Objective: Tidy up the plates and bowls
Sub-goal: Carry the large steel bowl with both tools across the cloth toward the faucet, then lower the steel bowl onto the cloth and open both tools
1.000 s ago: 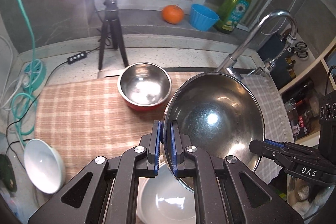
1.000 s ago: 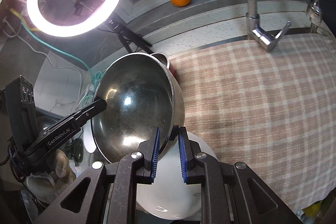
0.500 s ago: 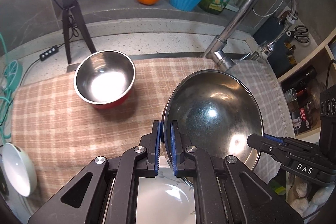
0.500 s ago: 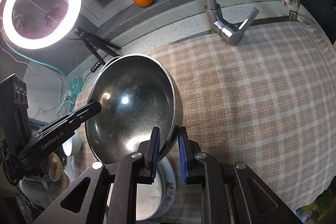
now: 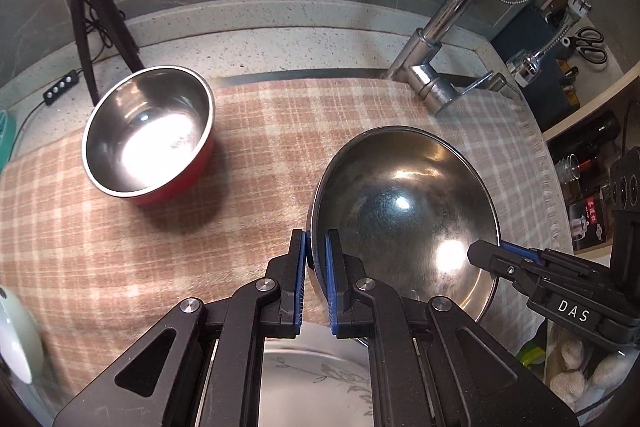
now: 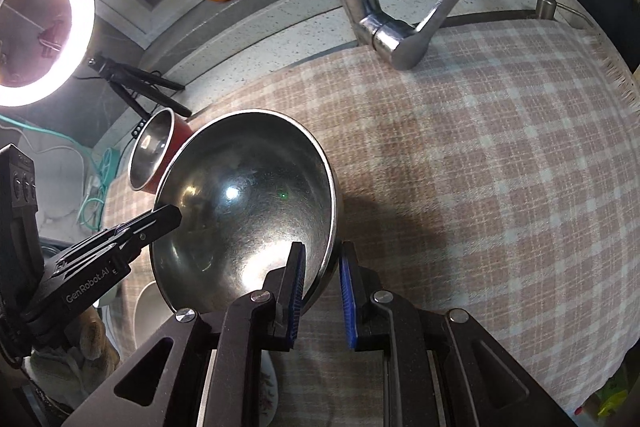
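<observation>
Round steel bowl [image 5: 404, 211], nubbly checked cloth [image 5: 120, 251]

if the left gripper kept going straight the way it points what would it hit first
Probably the checked cloth just beyond its fingertips. The left gripper is shut on the rim of the big steel bowl, so that bowl would likely touch down with it. Depth is uncertain here.

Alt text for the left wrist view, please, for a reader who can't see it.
Left hand-held gripper pinches the rim of a large steel bowl over a checked cloth, with the right hand-held gripper on its far rim. A smaller red-sided steel bowl sits on the cloth.
</observation>
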